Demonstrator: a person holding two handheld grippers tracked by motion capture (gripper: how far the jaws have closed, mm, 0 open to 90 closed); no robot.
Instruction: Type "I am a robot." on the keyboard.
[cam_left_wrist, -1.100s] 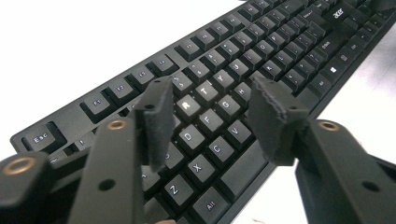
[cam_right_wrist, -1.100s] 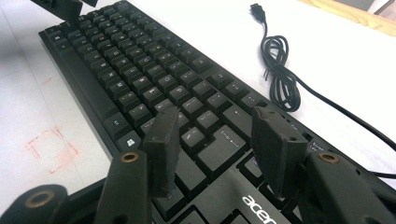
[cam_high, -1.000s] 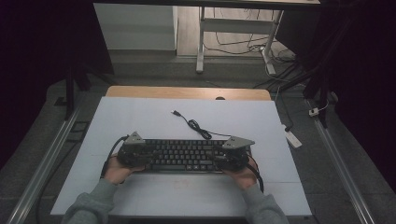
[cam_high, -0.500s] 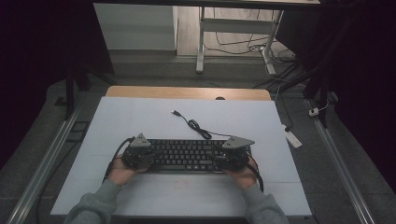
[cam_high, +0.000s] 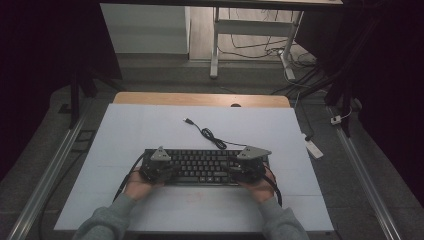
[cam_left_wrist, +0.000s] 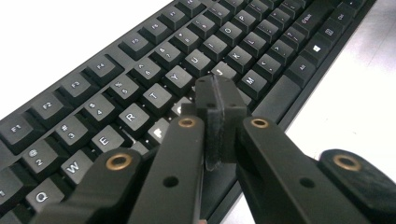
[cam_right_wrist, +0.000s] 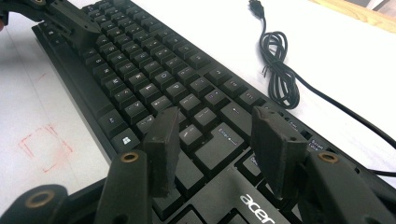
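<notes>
Closing over the last second, the left gripper (cam_left_wrist: 220, 100) now has its jaws together, empty, above the Acer keyboard (cam_left_wrist: 140, 88) — seemingly poised to press keys; right gripper (cam_right_wrist: 217, 140) jaws apart.

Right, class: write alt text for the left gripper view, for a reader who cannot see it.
The left hand-held gripper, jaws shut together with nothing between them, points its tip down at the middle letter keys of a black keyboard. The keyboard lies on a white table.

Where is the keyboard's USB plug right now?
In the high view, the USB plug lies on the white table beyond the keyboard, cable trailing back.
</notes>
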